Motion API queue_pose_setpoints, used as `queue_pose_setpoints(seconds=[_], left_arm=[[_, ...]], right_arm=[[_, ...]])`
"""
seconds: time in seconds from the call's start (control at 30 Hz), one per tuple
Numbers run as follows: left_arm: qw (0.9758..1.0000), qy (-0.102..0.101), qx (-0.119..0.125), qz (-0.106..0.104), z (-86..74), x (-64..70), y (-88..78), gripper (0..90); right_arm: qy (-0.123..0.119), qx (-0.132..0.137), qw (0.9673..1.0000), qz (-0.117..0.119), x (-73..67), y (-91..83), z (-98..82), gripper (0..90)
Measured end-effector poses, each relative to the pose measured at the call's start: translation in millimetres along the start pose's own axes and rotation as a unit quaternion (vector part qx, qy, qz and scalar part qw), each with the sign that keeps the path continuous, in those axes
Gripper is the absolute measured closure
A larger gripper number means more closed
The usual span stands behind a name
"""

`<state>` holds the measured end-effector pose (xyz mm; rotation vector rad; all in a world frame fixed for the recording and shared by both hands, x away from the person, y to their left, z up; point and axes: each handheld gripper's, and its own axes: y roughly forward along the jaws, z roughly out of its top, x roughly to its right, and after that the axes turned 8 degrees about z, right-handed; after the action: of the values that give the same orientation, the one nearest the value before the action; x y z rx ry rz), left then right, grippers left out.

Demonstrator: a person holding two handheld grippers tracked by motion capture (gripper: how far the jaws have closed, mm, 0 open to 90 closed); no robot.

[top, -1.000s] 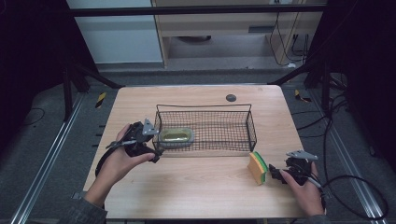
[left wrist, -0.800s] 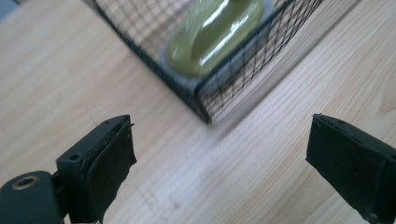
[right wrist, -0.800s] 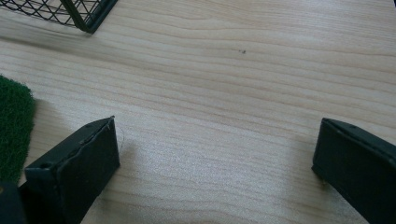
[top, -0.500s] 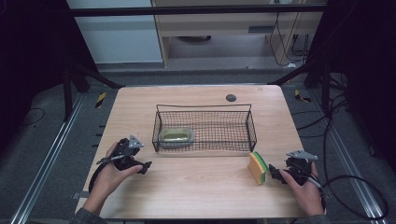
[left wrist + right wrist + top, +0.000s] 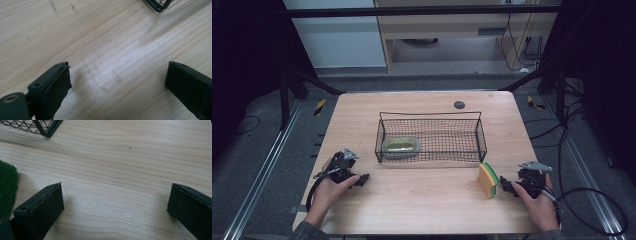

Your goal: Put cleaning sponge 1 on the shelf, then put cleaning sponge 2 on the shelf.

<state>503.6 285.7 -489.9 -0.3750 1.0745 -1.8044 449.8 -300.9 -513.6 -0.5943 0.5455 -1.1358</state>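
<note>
The sponge (image 5: 488, 179) is standing on its edge on the bench (image 5: 422, 210), at the near right, just beside the right hand-held gripper (image 5: 507, 187), which is lying to its right with its jaws pointing left toward it. In the high view the jaw tips are sitting very close to the sponge, though whether they are touching it is too fine to tell. In the right gripper view the jaws are standing wide apart with nothing between them but bare wood, and the sponge's green face (image 5: 7, 187) is showing at the left edge, outside the left jaw.

The sponge is showing a yellow body toward the left and a green scouring layer toward the right hand-held gripper (the green side is looking rough and fibrous up close). It is lying just off the near right corner of the black wire basket (image 5: 482, 142), not touching it as far as the high view is showing.

The left hand-held gripper (image 5: 362, 178) is resting at the near left of the bench, well apart from the sponge, its jaws spread wide over bare wood and gripping nothing. Inside the basket, at its left end, an olive-green oval dish (image 5: 401, 145) is lying flat. A small dark disc (image 5: 459, 104) is sitting on the bench beyond the basket.
</note>
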Motion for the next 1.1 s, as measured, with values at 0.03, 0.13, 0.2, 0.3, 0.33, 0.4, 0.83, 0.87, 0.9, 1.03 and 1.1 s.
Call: queue_pose_setpoints(seconds=[0.03,0.13,0.2,0.3,0.33,0.4,0.83,0.87,0.9,1.03,1.1], left_arm=[[1.0000,-0.007,0.003,-0.003,-0.9,-1.7,1.0,4.7],[0.9995,-0.025,0.010,-0.017,-3.8,-5.5,4.5,3.2],[0.9991,-0.031,0.021,-0.019,-5.7,-6.8,7.0,0.7],[0.9977,-0.044,0.050,-0.014,-10.3,-6.8,10.2,0.0],[0.9967,-0.049,0.064,-0.011,-12.5,-6.5,11.3,0.0],[0.9947,-0.057,0.085,-0.004,-16.5,-5.3,12.7,0.0],[0.9943,-0.064,0.085,0.002,-17.3,-3.7,12.0,0.0],[0.9943,-0.065,0.085,0.002,-17.4,-3.6,11.9,0.0],[0.9943,-0.065,0.085,0.003,-17.4,-3.5,11.8,0.0],[0.9942,-0.066,0.085,0.003,-17.6,-3.3,11.7,0.0],[0.9942,-0.066,0.085,0.003,-17.6,-3.3,11.7,0.0]], right_arm=[[0.000,0.000,1.0000,0.000,0.0,0.0,0.0,0.6],[-0.001,0.000,1.0000,-0.001,0.1,0.0,-0.1,0.6],[-0.001,0.000,1.0000,-0.001,0.1,0.0,0.0,0.6],[0.000,0.000,1.0000,-0.001,0.0,-0.1,0.0,0.7],[0.000,0.000,1.0000,0.000,-0.1,-0.2,0.0,1.1],[-0.001,-0.004,1.0000,0.004,-0.2,-2.4,0.0,4.7],[-0.022,-0.021,0.9994,0.018,-23.6,-58.7,-8.5,20.3],[-0.022,-0.026,0.9992,0.022,-27.4,-63.5,-9.5,22.5],[-0.029,-0.030,0.9988,0.024,-29.8,-66.2,-10.4,23.6],[-0.046,-0.058,0.9965,0.040,-45.5,-80.9,-9.9,27.5],[-0.055,-0.072,0.9947,0.049,-53.1,-85.8,-6.8,27.4]])
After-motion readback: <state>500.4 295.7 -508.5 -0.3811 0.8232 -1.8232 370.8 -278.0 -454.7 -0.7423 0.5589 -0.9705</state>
